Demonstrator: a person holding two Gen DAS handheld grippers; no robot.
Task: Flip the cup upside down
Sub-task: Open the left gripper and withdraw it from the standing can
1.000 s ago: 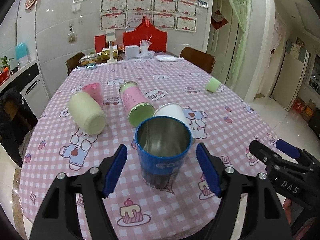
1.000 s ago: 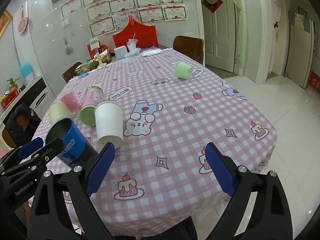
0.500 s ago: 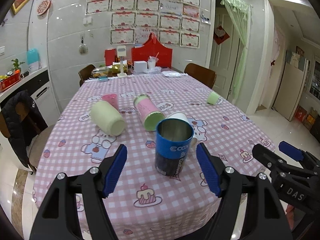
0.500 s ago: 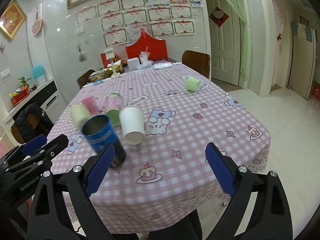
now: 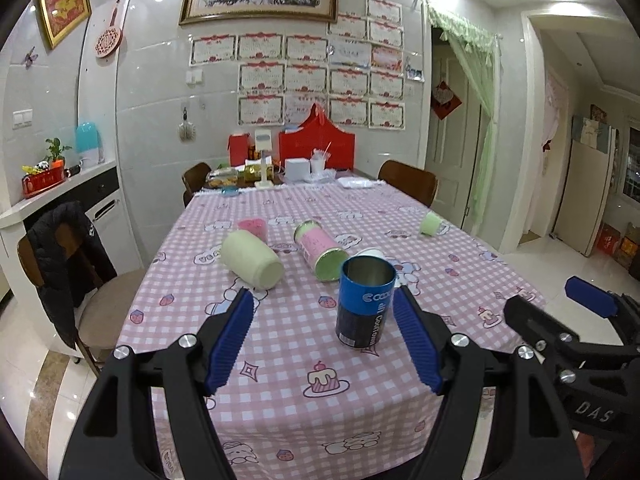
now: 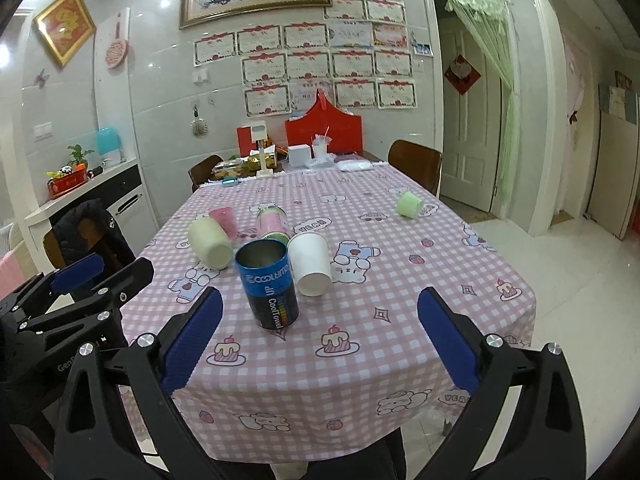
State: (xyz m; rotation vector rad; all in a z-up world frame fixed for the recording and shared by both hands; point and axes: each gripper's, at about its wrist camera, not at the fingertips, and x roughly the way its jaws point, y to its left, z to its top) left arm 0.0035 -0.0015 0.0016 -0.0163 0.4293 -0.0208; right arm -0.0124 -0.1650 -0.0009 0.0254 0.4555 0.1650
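Note:
A blue metal can-shaped cup [image 5: 365, 304] stands upright with its mouth up near the front of the pink checked table [image 5: 280, 420]; it also shows in the right wrist view [image 6: 269, 283]. My left gripper [image 5: 325, 340] is open and empty, drawn back from the cup, which stands free between and beyond its fingers. My right gripper [image 6: 319, 340] is open and empty, back near the table's front edge, with the cup ahead to its left.
A white paper cup [image 6: 310, 263], a cream cup [image 6: 209, 242], a pink cup [image 6: 224, 221] and a pink-green can [image 6: 273, 221] lie on their sides behind the blue cup. A small green cup [image 6: 409, 205] lies far right. A chair with a black jacket [image 5: 64, 264] stands left.
Both grippers have pulled back and up from the table. The blue cup, earlier between the left fingers, now stands free and farther away.

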